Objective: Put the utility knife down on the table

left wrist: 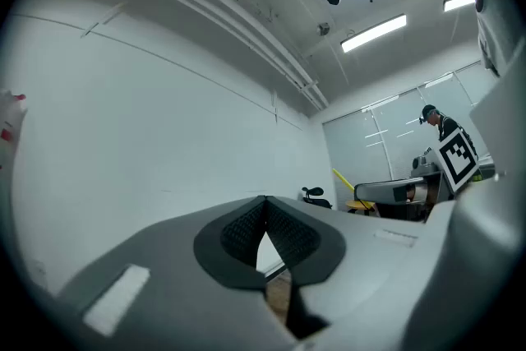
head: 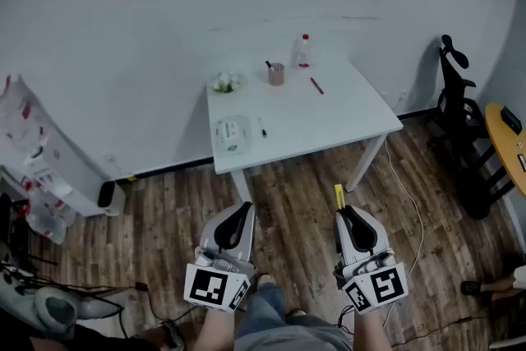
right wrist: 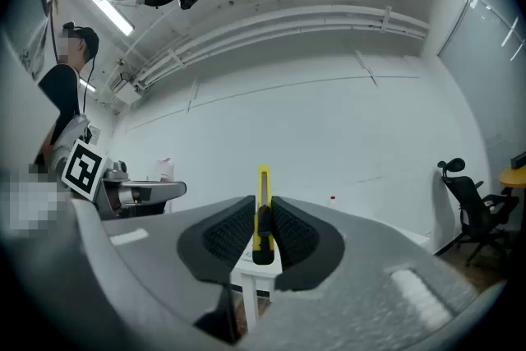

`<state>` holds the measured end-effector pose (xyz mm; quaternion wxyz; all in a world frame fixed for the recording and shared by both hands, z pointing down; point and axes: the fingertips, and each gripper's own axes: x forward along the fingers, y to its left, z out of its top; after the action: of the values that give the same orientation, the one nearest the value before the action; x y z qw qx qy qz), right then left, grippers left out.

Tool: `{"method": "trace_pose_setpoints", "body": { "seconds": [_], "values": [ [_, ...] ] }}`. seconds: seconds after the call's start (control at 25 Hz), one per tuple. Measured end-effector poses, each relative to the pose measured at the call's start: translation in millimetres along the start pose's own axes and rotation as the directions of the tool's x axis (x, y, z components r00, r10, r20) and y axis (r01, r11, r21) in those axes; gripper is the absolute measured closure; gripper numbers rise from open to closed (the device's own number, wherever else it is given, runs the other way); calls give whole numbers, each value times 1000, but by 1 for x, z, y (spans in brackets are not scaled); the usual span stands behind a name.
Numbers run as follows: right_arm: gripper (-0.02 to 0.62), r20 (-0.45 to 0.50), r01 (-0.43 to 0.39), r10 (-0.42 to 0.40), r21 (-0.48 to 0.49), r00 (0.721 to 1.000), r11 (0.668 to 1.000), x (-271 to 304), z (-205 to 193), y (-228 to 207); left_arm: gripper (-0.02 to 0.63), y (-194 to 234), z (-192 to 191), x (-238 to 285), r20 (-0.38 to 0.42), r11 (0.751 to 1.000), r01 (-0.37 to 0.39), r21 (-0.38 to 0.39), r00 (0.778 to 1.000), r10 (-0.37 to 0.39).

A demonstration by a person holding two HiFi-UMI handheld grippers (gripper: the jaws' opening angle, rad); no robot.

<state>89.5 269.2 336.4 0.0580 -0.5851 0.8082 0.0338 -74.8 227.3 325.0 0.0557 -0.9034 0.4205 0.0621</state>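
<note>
A yellow utility knife [right wrist: 262, 210] stands upright between the pads of my right gripper [right wrist: 263, 236], which is shut on it. In the head view its yellow tip [head: 339, 196] sticks out ahead of the right gripper [head: 348, 218], over the wooden floor short of the white table [head: 329, 123]. My left gripper [head: 242, 215] is held level with it to the left. Its pads [left wrist: 283, 233] meet at the tips with nothing between them, so it is shut and empty.
On the table lie a wipes pack [head: 231, 132], a black pen [head: 262, 127], a red pen [head: 316, 85], a pink cup [head: 276, 74], a bottle [head: 303, 51] and white flowers [head: 224, 82]. A black office chair [head: 457, 99] and a round wooden table [head: 508, 142] stand at the right, a cluttered shelf [head: 37, 168] at the left.
</note>
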Motion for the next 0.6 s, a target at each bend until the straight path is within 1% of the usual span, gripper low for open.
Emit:
{"method": "trace_pose_setpoints", "body": {
  "seconds": [0.24,0.6],
  "values": [
    [534,-2,3,-3,4,1000,1000,9,-1,1,595,12,0,3,-6,1000,-10,1,1000,10],
    [534,0,16,-16,8,1000,1000,40,-4,-7,595,37,-4,24,-9,1000,-11,2,1000,11]
  ]
}}
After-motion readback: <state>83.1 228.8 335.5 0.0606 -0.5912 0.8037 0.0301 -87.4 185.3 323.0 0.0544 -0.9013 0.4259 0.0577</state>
